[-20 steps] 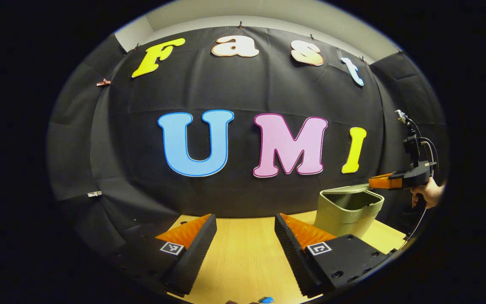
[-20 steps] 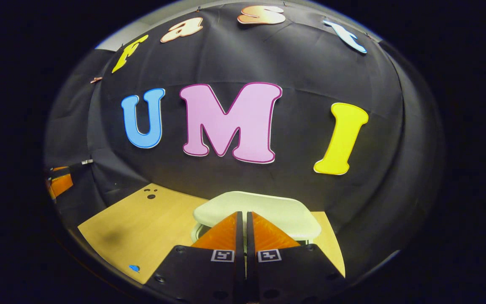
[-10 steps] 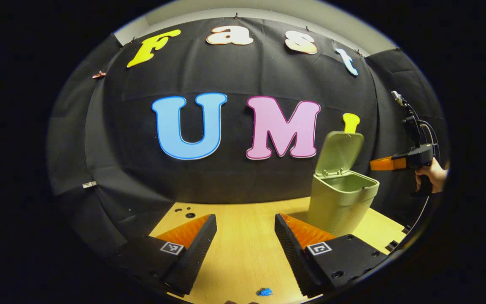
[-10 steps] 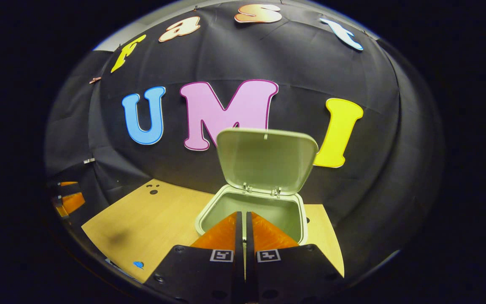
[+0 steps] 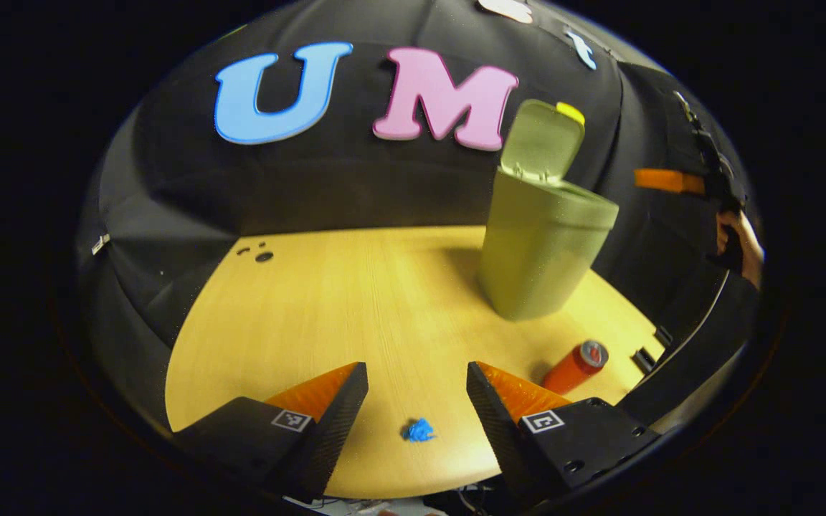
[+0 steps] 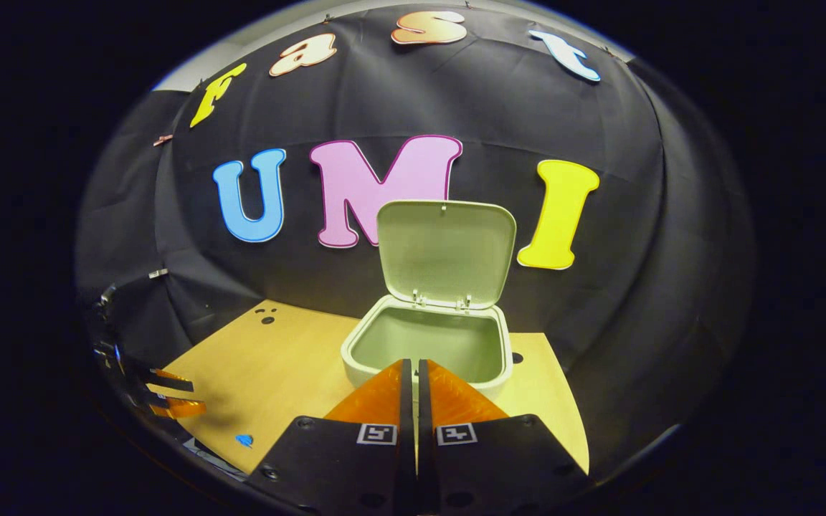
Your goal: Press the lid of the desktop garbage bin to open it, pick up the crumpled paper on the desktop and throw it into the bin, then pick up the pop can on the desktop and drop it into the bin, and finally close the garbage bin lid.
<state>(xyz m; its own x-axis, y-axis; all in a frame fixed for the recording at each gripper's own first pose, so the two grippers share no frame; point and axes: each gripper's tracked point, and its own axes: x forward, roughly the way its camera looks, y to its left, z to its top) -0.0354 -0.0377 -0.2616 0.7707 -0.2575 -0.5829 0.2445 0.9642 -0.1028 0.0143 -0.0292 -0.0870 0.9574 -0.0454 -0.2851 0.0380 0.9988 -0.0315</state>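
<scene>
Lying well inside the worktop's (image 5: pixel 327 301) near edge, the blue crumpled paper (image 5: pixel 419 430) was seen in the left gripper view on bare wood, between the two spread fingers of the left gripper (image 5: pixel 416 383) and touched by neither. Open wood stretched from the paper toward the black cloth wall, with a few small dark holes (image 5: pixel 261 254) near the far left corner. The pop can (image 5: pixel 575 365), red with a silver end, lay on its side near the worktop's right edge, just beside the left gripper's right-hand finger and apart from the bin. The green garbage bin (image 5: pixel 542 251) stood toward the far right of the worktop, its lid (image 5: pixel 543 141) raised upright at the back.

The left gripper was held above the worktop, angled down at it, with its fingers parted and nothing between them. In the right gripper view the same gripper was seen at the far left edge (image 6: pixel 169 394), over the near left corner of the worktop, with the paper (image 6: pixel 244 439) just beside it.

The right gripper (image 6: pixel 409 369) was held level in front of the bin's (image 6: pixel 427 344) open mouth, its fingers pressed together on nothing. In the left gripper view it was seen beyond the bin at the right (image 5: pixel 664 179), gripped by a hand (image 5: pixel 739 244), clear of the rim.
</scene>
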